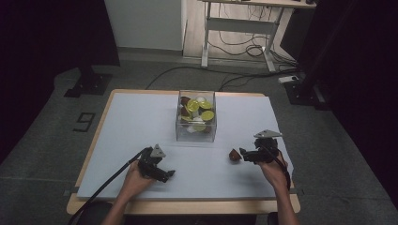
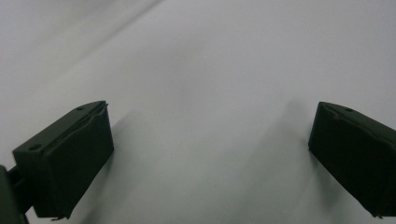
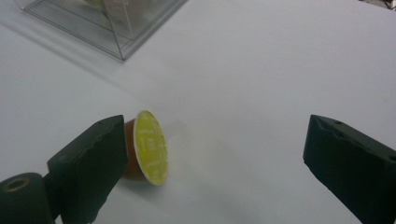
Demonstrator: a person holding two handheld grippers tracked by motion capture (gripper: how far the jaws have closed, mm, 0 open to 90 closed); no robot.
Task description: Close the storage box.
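Where it lies tipped: brown capsule (image 3: 148,148); yellow lid

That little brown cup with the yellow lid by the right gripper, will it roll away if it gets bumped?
Probably, a little. The capsule lies on its side on the smooth white table, so it could roll, likely curving since it looks tapered. It looks small and likely light, so the open right gripper beside it could easily nudge it.

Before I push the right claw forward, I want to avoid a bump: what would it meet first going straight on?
Probably the capsule, lying on its side just inside one jaw of the open right claw. Beyond it stands the clear box, off to one side.
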